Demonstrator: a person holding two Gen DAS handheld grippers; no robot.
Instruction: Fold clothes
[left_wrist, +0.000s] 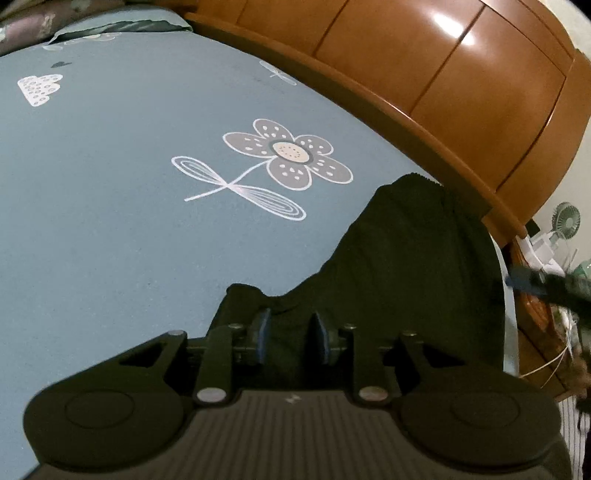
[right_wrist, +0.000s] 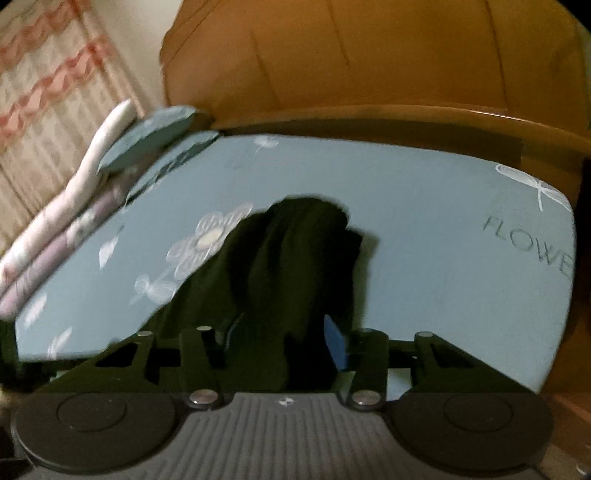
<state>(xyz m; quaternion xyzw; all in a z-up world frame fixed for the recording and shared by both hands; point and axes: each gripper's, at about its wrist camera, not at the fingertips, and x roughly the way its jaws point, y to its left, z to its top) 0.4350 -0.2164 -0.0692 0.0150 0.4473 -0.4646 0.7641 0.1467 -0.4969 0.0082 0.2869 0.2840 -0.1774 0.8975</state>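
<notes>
A dark, almost black garment (left_wrist: 413, 266) lies crumpled on the blue flower-print bed sheet (left_wrist: 110, 192), near the wooden bed end. My left gripper (left_wrist: 291, 332) is low over its near edge, blue pads (left_wrist: 264, 332) a small gap apart, cloth lying in the gap and no pinch visible. At the right edge of the left wrist view a blurred dark streak with a blue patch is my right gripper (left_wrist: 532, 280). In the blurred right wrist view the garment (right_wrist: 288, 258) rises as a heap between the right gripper's (right_wrist: 280, 343) fingers. The right blue pad (right_wrist: 336, 343) shows bare; the left pad is hidden by cloth.
A glossy wooden bed end (left_wrist: 406, 122) and wardrobe (left_wrist: 461, 55) border the far side. Folded pale bedding (right_wrist: 62, 229) and a blue pillow (right_wrist: 147, 140) sit at the sheet's left end, with a striped curtain (right_wrist: 48, 92) behind. A small fan (left_wrist: 567, 218) stands beyond the bed corner.
</notes>
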